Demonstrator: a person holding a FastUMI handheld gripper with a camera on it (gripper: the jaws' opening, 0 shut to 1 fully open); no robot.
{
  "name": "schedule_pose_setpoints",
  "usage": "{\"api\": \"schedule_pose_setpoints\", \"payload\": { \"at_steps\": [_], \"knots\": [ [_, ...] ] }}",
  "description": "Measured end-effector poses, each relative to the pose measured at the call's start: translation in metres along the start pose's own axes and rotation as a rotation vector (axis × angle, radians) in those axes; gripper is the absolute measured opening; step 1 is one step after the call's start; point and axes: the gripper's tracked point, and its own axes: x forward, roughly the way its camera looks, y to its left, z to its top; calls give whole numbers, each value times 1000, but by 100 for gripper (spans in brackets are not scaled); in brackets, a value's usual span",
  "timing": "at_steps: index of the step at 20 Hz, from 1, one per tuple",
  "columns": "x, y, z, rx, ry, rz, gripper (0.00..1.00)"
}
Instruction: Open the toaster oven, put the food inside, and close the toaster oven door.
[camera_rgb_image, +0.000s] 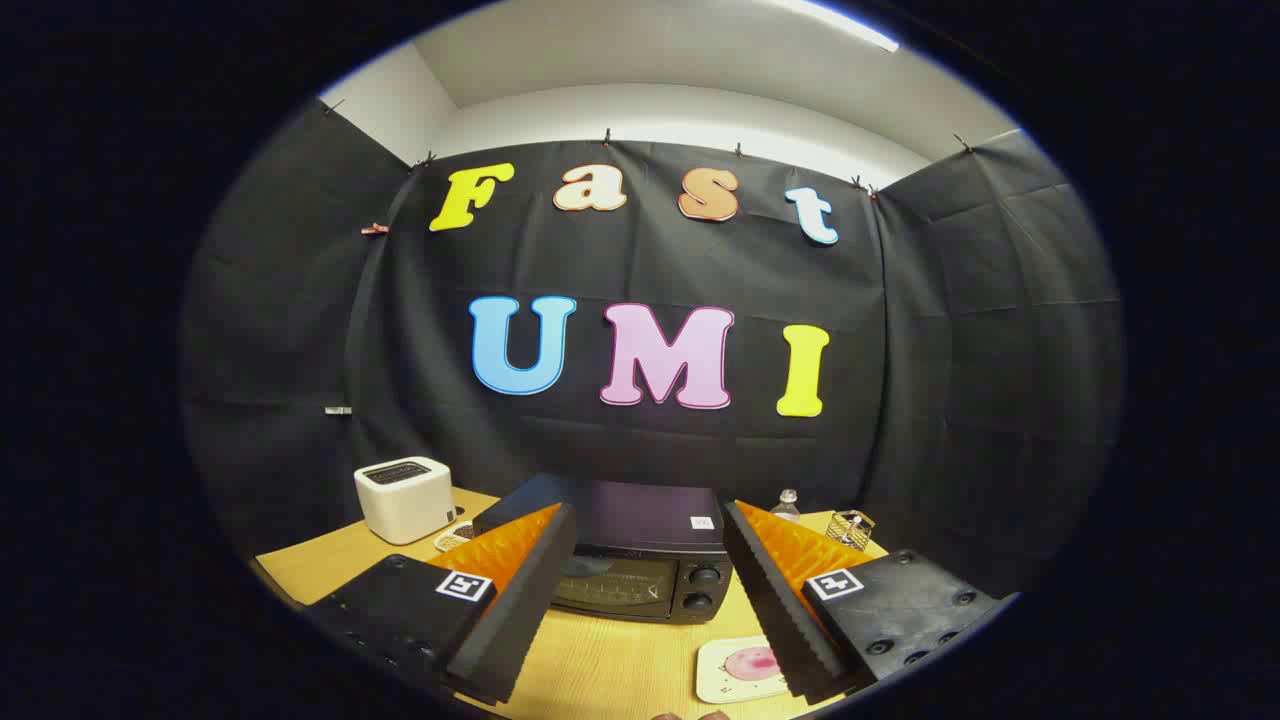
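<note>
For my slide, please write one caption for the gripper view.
Open gripper faces closed toaster oven on the table; food plate nearby.

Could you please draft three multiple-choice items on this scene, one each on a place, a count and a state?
1. Where is the toaster oven?
A. beyond the claw, seen between its fingers
B. on top of the white toaster
C. on the plate

2. How many knobs show on the oven's front?
A. none
B. two
C. five

3. How is the oven door?
A. shut
B. fully open
C. removed

Answers: 1 A, the oven sits on the table ahead of the open claw. 2 B, two knobs sit stacked beside the window. 3 A, the glass door stands upright against the front.
</note>
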Motion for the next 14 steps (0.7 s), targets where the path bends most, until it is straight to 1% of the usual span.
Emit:
{"api": "schedule_pose_setpoints", "payload": {
  "at_steps": [4,14],
  "knots": [
    [3,3,-8,36,19,-6,98],
    [7,9,-14,45,41,-5,98]
  ]
}}
